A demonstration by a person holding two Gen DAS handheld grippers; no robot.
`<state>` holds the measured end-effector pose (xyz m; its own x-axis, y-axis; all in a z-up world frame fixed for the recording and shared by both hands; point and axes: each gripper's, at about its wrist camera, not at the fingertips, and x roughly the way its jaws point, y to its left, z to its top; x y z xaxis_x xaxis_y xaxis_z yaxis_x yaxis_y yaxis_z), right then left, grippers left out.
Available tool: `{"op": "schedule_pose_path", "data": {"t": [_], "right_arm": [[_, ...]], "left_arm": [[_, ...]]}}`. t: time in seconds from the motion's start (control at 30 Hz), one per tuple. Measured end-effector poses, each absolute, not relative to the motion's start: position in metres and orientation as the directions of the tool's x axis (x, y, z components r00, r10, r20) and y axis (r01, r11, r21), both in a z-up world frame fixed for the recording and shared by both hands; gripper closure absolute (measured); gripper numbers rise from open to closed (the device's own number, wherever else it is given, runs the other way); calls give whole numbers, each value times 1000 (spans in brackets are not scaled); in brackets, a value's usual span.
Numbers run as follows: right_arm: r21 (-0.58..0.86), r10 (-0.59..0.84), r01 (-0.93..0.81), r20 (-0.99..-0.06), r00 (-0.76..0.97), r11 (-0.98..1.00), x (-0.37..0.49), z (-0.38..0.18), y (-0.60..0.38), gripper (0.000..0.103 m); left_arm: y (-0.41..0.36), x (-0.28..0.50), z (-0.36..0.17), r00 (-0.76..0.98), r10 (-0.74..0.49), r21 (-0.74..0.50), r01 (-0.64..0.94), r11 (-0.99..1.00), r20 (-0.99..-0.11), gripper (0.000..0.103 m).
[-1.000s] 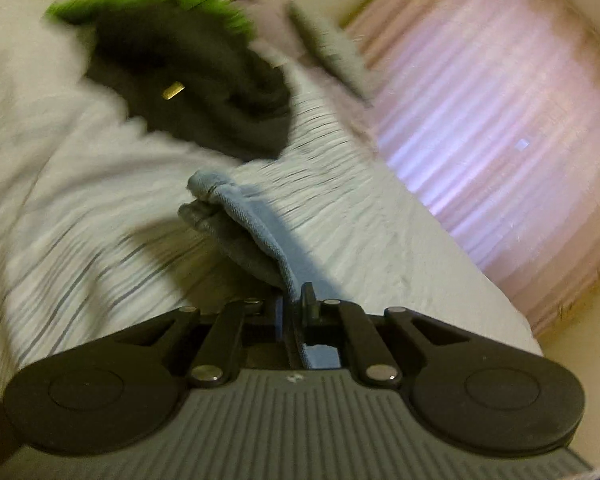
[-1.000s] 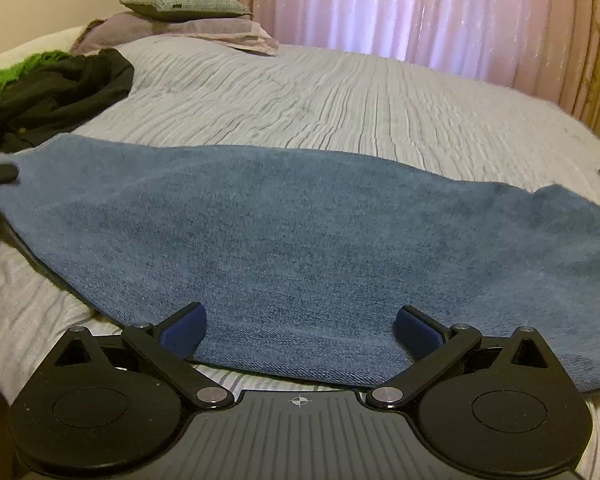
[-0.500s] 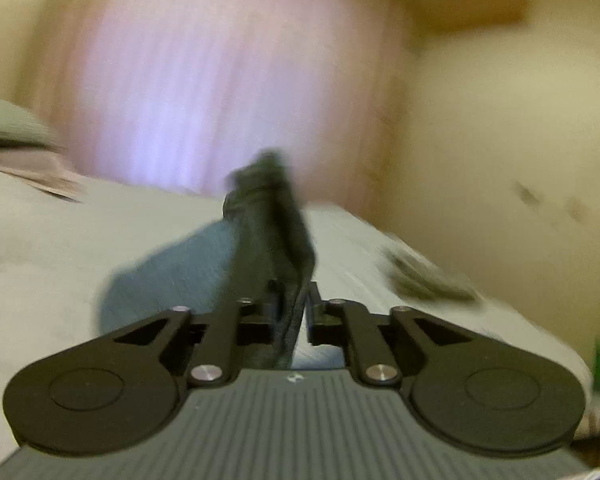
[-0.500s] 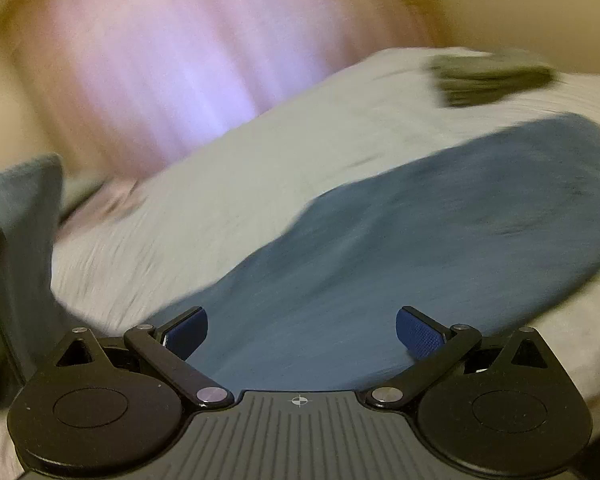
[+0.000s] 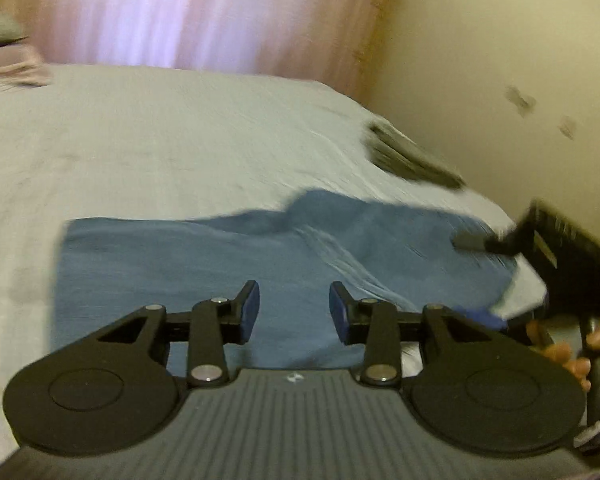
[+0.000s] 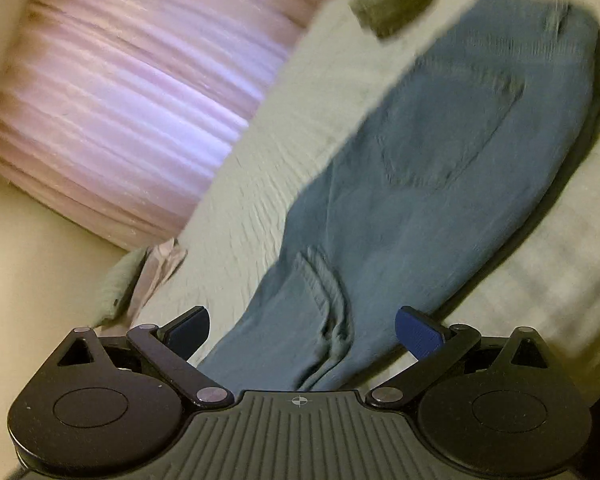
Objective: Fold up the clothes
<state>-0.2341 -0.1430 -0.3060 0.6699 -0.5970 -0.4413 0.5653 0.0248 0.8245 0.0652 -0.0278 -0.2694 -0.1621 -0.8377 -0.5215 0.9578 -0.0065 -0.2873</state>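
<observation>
Left wrist view: the left gripper (image 5: 294, 307), jaws apart and empty, hovers over blue denim jeans (image 5: 204, 256) folded flat on a ribbed pale bedspread (image 5: 160, 128). The right gripper (image 5: 474, 240) shows at 3 o'clock, blurred.

Right wrist view: the right gripper (image 6: 302, 330) has its jaws wide apart; the jeans (image 6: 420, 184) run toward 1 o'clock, pocket stitching showing. No writing is legible.

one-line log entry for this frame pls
stage: jeans fold laid | left claw: open, empty, above jeans | right claw: open, empty, above jeans | jeans: flat on bed | other: folded dark garment at far edge
</observation>
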Motion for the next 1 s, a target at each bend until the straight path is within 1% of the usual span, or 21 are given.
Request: {"op": "schedule_pose_path", "data": {"t": [0.03, 0.07, 0.2, 0.27, 0.3, 0.33, 0.4, 0.43, 0.47, 0.5, 0.53, 0.57, 0.6, 0.7, 0.73, 0.77, 0.83, 0.87, 0.97, 1.0], "right_arm": [[830, -574, 558, -459, 678, -5, -232, -309, -150, 21], [828, -550, 559, -483, 681, -36, -231, -313, -155, 24], [816, -506, 571, -533, 678, -93, -233, -317, -167, 26], [815, -489, 573, -536, 688, -89, -228, -316, -169, 33], [816, -480, 571, -538, 693, -91, -225, -317, -170, 41], [817, -471, 570, -540, 698, -92, -221, -320, -171, 43], [816, -460, 569, -546, 700, -101, -213, -326, -167, 43], [812, -467, 575, -550, 693, -103, -209, -328, -164, 47], [806, -477, 583, -554, 682, -102, -207, -329, -162, 52], [801, -483, 590, -559, 674, -104, -204, -331, -161, 67], [798, -482, 592, -564, 670, -111, -202, -335, -161, 85], [798, -482, 592, -565, 670, -113, -201, -338, -161, 93], [795, -489, 597, -564, 666, -105, -200, -339, -160, 96], [734, -579, 677, -528, 621, 56, -194, -313, -139, 97], [709, -592, 702, -535, 603, 74, -194, -309, -133, 97], [682, -605, 725, -541, 584, 91, -193, -306, -127, 97], [618, -606, 781, -590, 534, 86, -191, -312, -121, 97], [596, -597, 800, -615, 515, 77, -190, -321, -120, 97], [548, -597, 830, -634, 492, 103, -185, -319, -118, 96], [517, -599, 847, -641, 480, 125, -182, -313, -118, 83]], "left_arm": [[-25, 79, -271, -143, -842, -309, 951, 30, -521, 69], [-20, 89, -272, -127, -843, -331, 941, 64, -522, 70], [2, 123, -281, -82, -833, -395, 902, 171, -546, 70], [9, 135, -287, -73, -828, -415, 888, 200, -555, 70], [13, 137, -288, -73, -827, -424, 882, 207, -557, 70], [15, 140, -289, -73, -828, -433, 876, 213, -556, 70], [18, 143, -289, -77, -829, -449, 866, 219, -554, 70], [20, 145, -289, -79, -830, -455, 863, 220, -552, 70], [21, 146, -289, -78, -829, -455, 862, 222, -553, 70], [22, 147, -289, -76, -828, -454, 862, 225, -555, 70], [21, 148, -290, -73, -824, -450, 862, 231, -561, 70], [21, 149, -291, -70, -821, -447, 863, 236, -567, 70], [22, 147, -292, -68, -820, -445, 864, 237, -568, 71], [22, 143, -293, -60, -806, -411, 881, 235, -589, 71], [21, 142, -293, -54, -799, -395, 888, 236, -599, 72], [19, 139, -293, -41, -788, -372, 896, 243, -614, 75], [14, 134, -294, -15, -765, -325, 910, 256, -643, 79], [11, 132, -295, -2, -754, -302, 917, 261, -657, 79], [4, 124, -296, 40, -719, -229, 934, 273, -694, 79], [2, 122, -292, 51, -716, -208, 940, 269, -696, 79]]}}
